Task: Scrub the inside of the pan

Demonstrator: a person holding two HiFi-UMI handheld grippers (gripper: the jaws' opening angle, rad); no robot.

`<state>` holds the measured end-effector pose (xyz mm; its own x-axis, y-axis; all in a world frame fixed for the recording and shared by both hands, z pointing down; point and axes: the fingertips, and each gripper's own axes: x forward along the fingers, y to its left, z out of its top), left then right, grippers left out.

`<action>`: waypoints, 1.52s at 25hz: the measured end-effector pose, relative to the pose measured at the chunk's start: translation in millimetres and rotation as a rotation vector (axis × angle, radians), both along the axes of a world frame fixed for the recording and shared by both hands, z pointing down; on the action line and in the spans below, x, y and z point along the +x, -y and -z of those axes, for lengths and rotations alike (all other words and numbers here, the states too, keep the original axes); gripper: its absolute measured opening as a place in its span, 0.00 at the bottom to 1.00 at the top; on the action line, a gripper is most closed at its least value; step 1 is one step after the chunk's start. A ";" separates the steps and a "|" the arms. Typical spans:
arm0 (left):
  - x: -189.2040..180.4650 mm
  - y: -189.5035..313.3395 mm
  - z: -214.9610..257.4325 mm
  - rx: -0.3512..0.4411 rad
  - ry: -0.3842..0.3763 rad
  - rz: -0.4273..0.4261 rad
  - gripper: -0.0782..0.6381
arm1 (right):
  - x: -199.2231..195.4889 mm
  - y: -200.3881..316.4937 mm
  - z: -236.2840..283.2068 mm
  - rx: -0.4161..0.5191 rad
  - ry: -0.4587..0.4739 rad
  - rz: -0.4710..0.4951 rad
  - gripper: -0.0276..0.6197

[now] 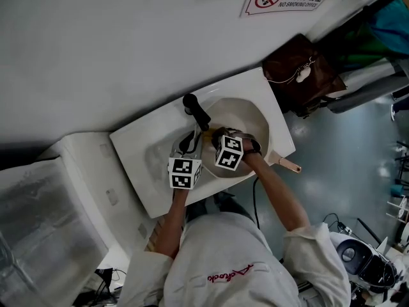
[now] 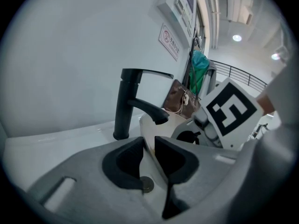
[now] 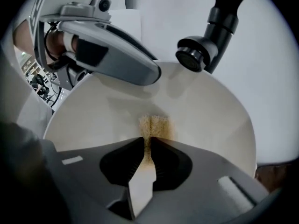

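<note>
A cream pan (image 1: pixel 246 117) lies tilted in the white sink (image 1: pixel 137 147), its wooden handle (image 1: pixel 289 165) sticking out at the right. My left gripper (image 2: pixel 148 143) is shut on the pan's thin rim (image 2: pixel 145 125) just below the black tap (image 2: pixel 127 101). My right gripper (image 3: pixel 148 143) is shut on a yellow-brown scouring pad (image 3: pixel 154 125), which presses against the pan's inner wall (image 3: pixel 210 111). In the head view the two grippers, left (image 1: pixel 190 144) and right (image 1: pixel 220 136), sit close together over the pan's near side.
The tap's spout (image 3: pixel 196 54) hangs over the pan's far edge, and the left gripper's body (image 3: pixel 112 55) reaches in from the upper left. A brown bag (image 1: pixel 300 72) stands right of the sink. A white wall is right behind it.
</note>
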<state>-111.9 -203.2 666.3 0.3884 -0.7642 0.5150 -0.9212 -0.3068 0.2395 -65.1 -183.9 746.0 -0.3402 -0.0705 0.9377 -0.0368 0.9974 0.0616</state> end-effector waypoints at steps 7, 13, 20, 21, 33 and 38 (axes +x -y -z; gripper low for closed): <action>-0.1 0.2 -0.7 -0.005 0.002 -0.009 0.22 | 9.1 24.5 0.9 0.023 0.001 -0.059 0.13; 0.1 -0.2 -1.0 -0.004 0.007 -0.009 0.22 | 21.1 37.4 -1.7 0.033 -0.002 -0.095 0.13; 0.1 0.7 -1.7 -0.001 0.011 -0.007 0.22 | 47.3 52.3 -8.0 0.041 -0.027 -0.145 0.13; 0.3 0.5 -1.9 -0.003 0.012 -0.007 0.22 | 52.5 53.3 -9.7 0.040 -0.034 -0.153 0.13; -0.6 1.4 -2.3 0.002 0.018 0.000 0.22 | 93.7 36.7 -17.6 0.019 -0.071 -0.203 0.13; -0.8 1.8 -3.4 0.002 0.014 0.006 0.22 | 104.4 22.9 -22.2 0.012 -0.087 -0.199 0.13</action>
<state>-112.8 -204.9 669.8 0.3767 -0.7671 0.5192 -0.9262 -0.3019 0.2259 39.2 -206.8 768.2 -0.2368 -0.1393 0.9615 -0.2271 0.9702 0.0846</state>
